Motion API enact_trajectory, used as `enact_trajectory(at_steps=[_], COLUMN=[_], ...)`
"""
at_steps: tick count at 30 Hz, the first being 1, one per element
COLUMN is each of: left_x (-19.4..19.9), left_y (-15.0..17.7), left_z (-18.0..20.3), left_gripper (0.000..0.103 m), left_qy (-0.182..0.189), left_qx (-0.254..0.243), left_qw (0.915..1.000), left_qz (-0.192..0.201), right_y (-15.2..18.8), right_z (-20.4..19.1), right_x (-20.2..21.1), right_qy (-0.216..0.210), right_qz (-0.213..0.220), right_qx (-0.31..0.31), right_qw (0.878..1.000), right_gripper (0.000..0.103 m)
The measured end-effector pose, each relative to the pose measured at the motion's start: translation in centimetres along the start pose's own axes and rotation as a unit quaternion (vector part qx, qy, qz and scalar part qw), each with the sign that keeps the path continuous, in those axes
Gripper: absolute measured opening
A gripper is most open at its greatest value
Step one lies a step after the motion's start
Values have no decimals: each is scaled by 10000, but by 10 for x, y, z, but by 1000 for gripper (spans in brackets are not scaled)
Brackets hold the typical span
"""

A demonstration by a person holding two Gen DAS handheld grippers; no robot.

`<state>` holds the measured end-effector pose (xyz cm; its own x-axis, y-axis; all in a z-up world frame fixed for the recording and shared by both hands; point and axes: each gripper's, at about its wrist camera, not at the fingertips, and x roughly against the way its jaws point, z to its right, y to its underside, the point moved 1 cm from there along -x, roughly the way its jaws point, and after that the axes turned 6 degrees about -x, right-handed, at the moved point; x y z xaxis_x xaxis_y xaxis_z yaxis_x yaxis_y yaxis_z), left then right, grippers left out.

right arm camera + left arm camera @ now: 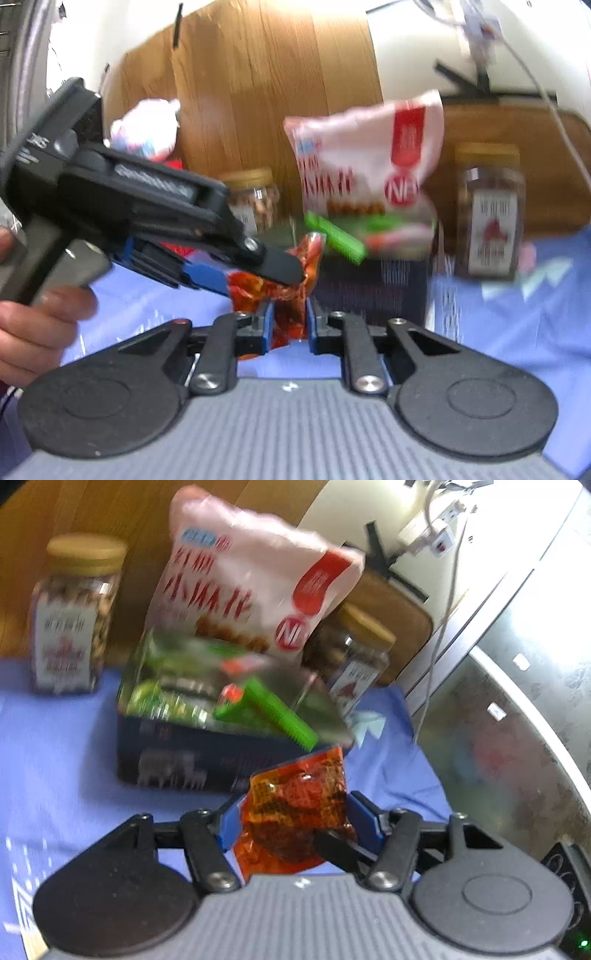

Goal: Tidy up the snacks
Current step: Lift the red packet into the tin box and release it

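- Snack packet (295, 812), orange-red and crinkly, hangs between both grippers just in front of the dark tin box (207, 753) on the blue cloth (55, 746).
- It looks light, soft and slick: film that will crumple and may slip, so I would grip a flat sealed edge, not the bulging middle.
- Left gripper (291, 819) stands about half open with its blue pads against the packet's sides, holding it.
- Right gripper (290, 321) is narrow, its pads pinching the packet's lower part.
- Box already holds green packets (170, 698), a green clip (280, 716) and a big pink bag (251, 583); nut jars (70, 616) flank it.
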<state>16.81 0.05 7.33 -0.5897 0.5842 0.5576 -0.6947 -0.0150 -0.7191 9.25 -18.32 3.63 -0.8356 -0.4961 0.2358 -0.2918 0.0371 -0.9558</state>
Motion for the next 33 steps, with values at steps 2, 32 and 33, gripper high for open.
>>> enact_trajectory(at_steps=[2, 32, 33], left_x=[1, -22, -15], left_y=[-15, -74, -72], left_z=[4, -39, -40], left_gripper=[59, 73, 73], left_qy=[-50, -1210, -1146], left_qx=[-95, -85, -22], left_qw=[9999, 9915, 9922], left_qz=[122, 466, 487], right_y=[-15, -43, -42], right_z=[3, 31, 31], right_x=[-6, -68, -62], right_qy=[36, 473, 463], right_qz=[79, 346, 379], right_qx=[50, -265, -322], right_qw=[10000, 9979, 9977], right_gripper=[21, 53, 53])
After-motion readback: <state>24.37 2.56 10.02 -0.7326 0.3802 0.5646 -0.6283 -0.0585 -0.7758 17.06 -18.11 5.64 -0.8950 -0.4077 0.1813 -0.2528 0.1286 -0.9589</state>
